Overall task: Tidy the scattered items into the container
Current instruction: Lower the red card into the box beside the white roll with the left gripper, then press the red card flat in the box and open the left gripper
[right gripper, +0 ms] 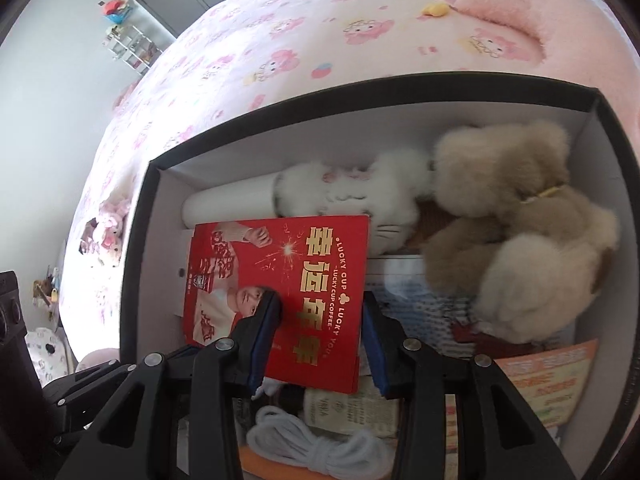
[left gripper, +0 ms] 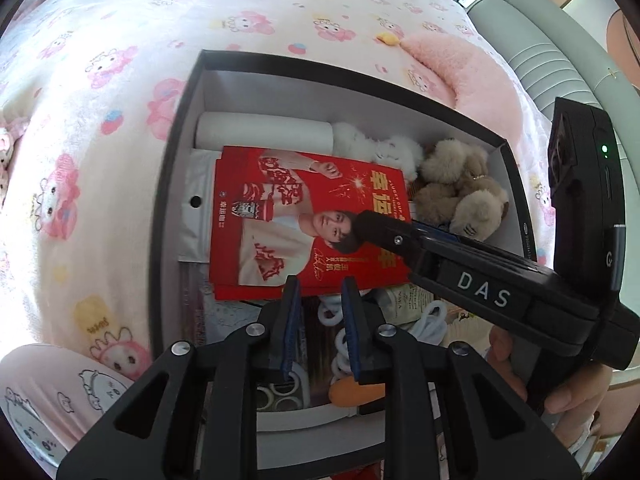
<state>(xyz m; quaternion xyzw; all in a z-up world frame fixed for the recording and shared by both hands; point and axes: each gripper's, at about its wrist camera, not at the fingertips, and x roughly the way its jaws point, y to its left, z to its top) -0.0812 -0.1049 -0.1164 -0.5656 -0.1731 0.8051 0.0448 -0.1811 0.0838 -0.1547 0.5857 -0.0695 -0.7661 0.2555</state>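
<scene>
On the bed (left gripper: 120, 60), with its pink cartoon-print cover, sits a black box (left gripper: 176, 168) with white inner walls, and it is already crowded with things. Flat on top of the pile lies a red packet (left gripper: 280, 216) printed with gold characters (the words "Lucky Cup" can be read in the right wrist view). Along the far wall of the box lie a white roll (left gripper: 264, 132), a white plush toy (left gripper: 384, 148) and, in the far right corner, a brown plush toy (left gripper: 460, 184). A coil of white cord (right gripper: 320, 448) rests near the front edge. The left tongs (left gripper: 320, 312) hang over the near end of the red packet with their blue pads apart and nothing between them. The right tongs (right gripper: 320, 320) reach down from the right, jaws parted and straddling the near right part of the packet; whether the pads actually press on it I cannot tell. A pink fluffy cushion (left gripper: 460, 68) lies on the bed just beyond the box.
</scene>
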